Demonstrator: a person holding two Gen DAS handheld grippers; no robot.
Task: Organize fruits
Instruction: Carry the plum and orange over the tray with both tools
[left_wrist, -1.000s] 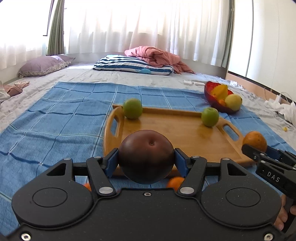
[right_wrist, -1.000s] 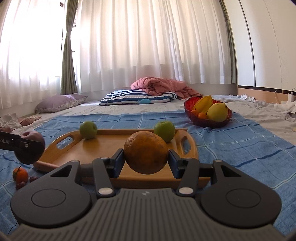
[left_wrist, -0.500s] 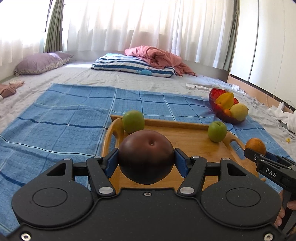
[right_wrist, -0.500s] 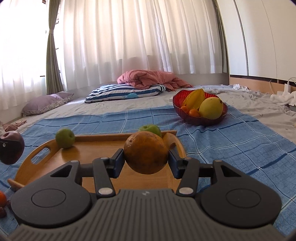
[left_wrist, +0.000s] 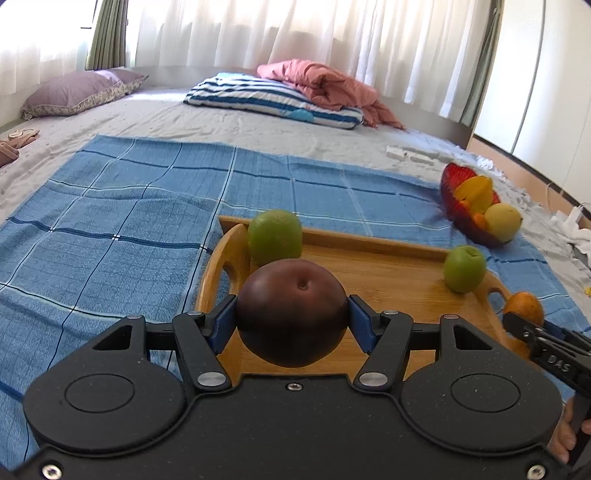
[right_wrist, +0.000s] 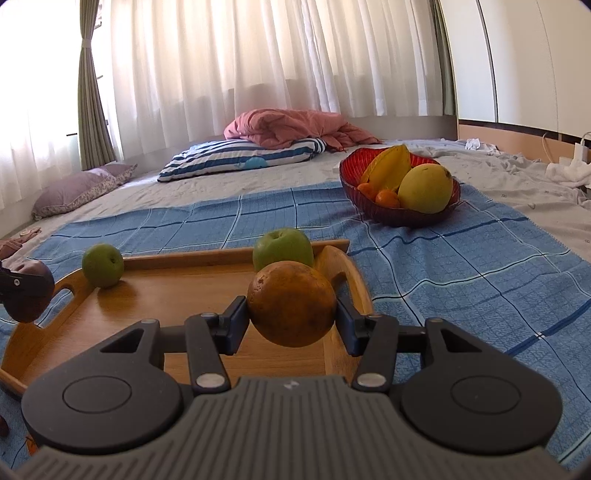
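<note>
Fruit in both grips! The left gripper (left_wrist: 291, 325) has its blue pads pressed on either side of a dark red apple (left_wrist: 291, 312), carried above the near left part of the wooden tray (left_wrist: 388, 280). The right gripper (right_wrist: 291, 321) clamps a brownish orange (right_wrist: 291, 302) the same way, over the tray's near right end, just in front of the curved handle (right_wrist: 340, 266).

On the tray, two green apples sit at the far edge: one in the far left corner (left_wrist: 275, 236), one in the far right corner (left_wrist: 464, 268). From the right wrist view the right-hand green apple peeks out directly behind the held orange.

The tray rests on a blue checked blanket (left_wrist: 122, 221) spread over the bed. Beyond the tray's right end, on the blanket's far right part, stands a red bowl (right_wrist: 351, 173) with a starfruit (right_wrist: 388, 166), a yellow-green mango (right_wrist: 424, 188) and small tangerines (right_wrist: 387, 198) inside.

At the far edge of the bed lie a striped pillow (left_wrist: 273, 99), a pink crumpled blanket (left_wrist: 325, 85) and a purple pillow (left_wrist: 77, 92).
</note>
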